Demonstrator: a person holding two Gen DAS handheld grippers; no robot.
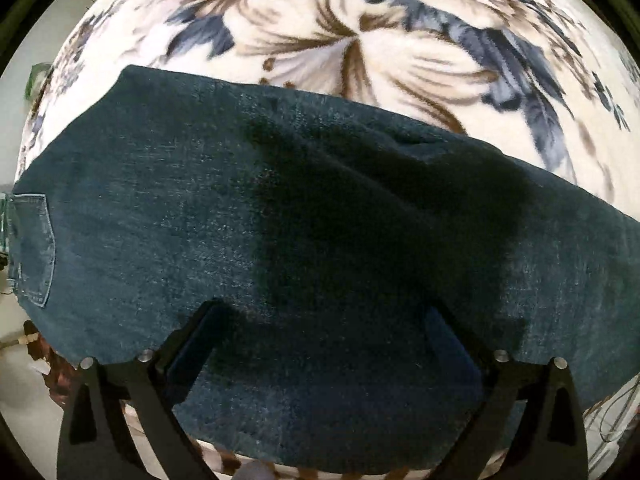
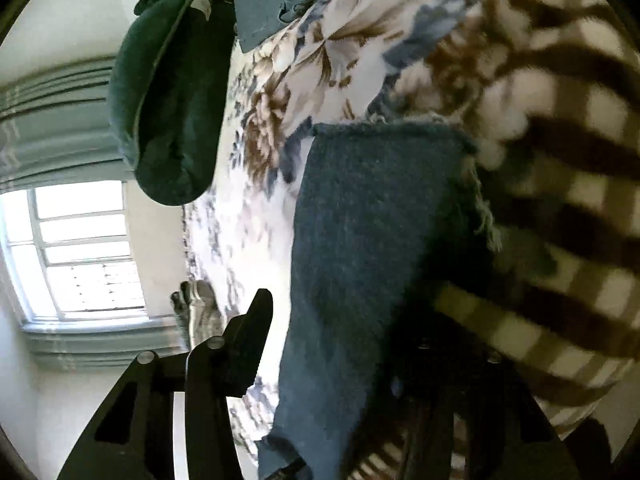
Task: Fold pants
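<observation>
We log dark blue denim pants (image 1: 304, 216) lying flat across a bed's fleecy floral blanket (image 1: 400, 48), patch pocket (image 1: 34, 248) at the left end, with bare blanket beyond the far edge. Our left tool (image 1: 326, 336) stands wide over the denim, its fingers (image 1: 188, 356) well apart. In the right wrist view a frayed hem (image 2: 476, 184) borders a brown striped band (image 2: 560, 200); our right tool (image 2: 360, 344) is partly draped by cloth, and we cannot tell its grip.
</observation>
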